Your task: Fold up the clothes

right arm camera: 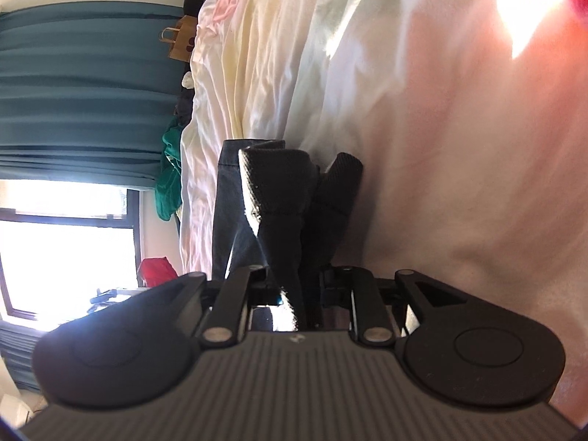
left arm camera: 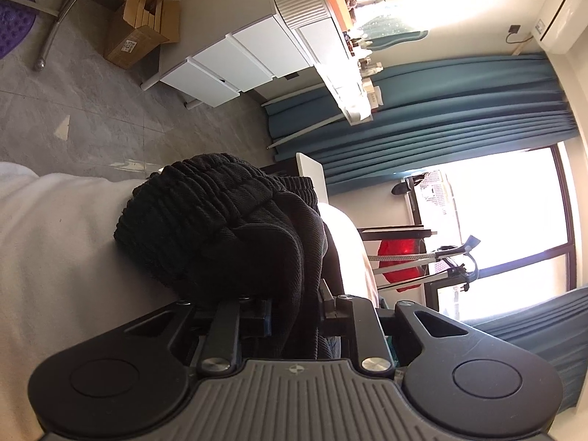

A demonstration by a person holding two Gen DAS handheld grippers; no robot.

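Note:
A black garment (left arm camera: 220,220) with a ribbed elastic waistband bunches over my left gripper (left arm camera: 294,305), which is shut on its fabric; the fingertips are hidden under the cloth. The garment rests against the white bed sheet (left arm camera: 55,257). In the right wrist view the same dark garment (right arm camera: 279,191) runs up from my right gripper (right arm camera: 297,286), which is shut on a folded edge of it. It lies against the pale bed cover (right arm camera: 404,110).
White drawers (left arm camera: 235,70), a cardboard box (left arm camera: 143,33), teal curtains (left arm camera: 422,110) and a bright window (left arm camera: 496,202) show in the left view. A paper bag (right arm camera: 182,38), green clothing (right arm camera: 171,172) and a red item (right arm camera: 156,268) lie beside the bed.

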